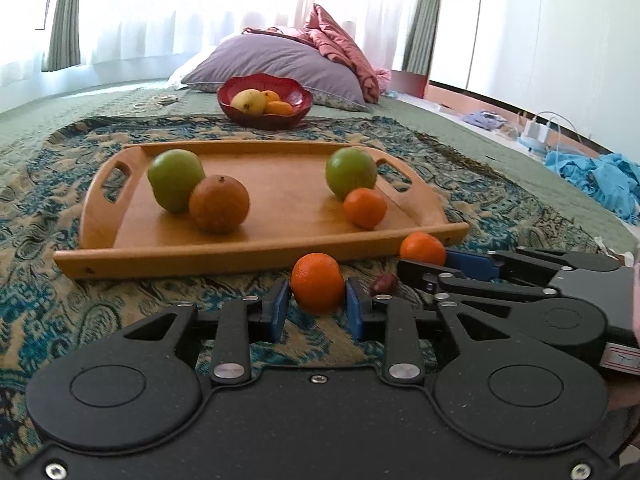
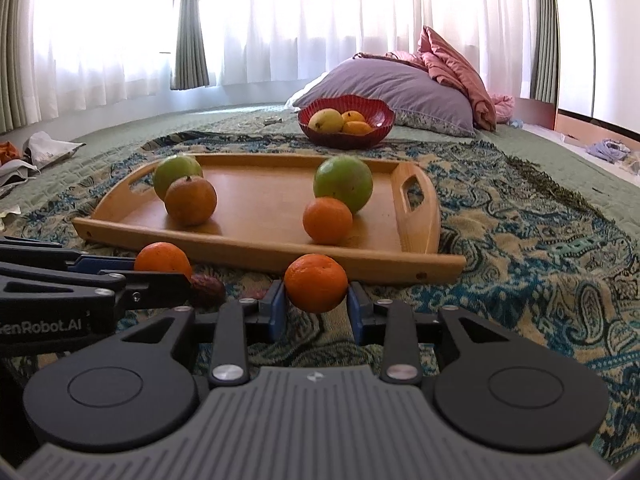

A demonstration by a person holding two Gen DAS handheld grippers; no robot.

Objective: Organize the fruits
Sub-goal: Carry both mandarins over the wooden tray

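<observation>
Two mandarins are held off the patterned throw (image 1: 120, 300) on the bed, just in front of the near rim of the wooden tray (image 1: 256, 258). The left claw (image 1: 317, 300) is closed on one mandarin (image 1: 317, 288), its blue pads pressed against the fruit's left and right sides. The right claw (image 2: 316, 300) is closed in the same way on the other mandarin (image 2: 316, 282).

Each fruit is judged to be light, round and slightly soft, with a dimpled peel that offers fair friction. It is best gripped across its widest part, as is done here, and only gently, since hard pressure could bruise it or make it squirt forward.

A blue cloth heap (image 1: 600, 180) and a charger (image 1: 534, 130) at the far right are shown only in the left wrist view. Crumpled papers (image 2: 36, 156) at the far left are shown only in the right wrist view. A small dark fruit (image 2: 206, 286), perhaps a date, is seen more plainly there.
</observation>
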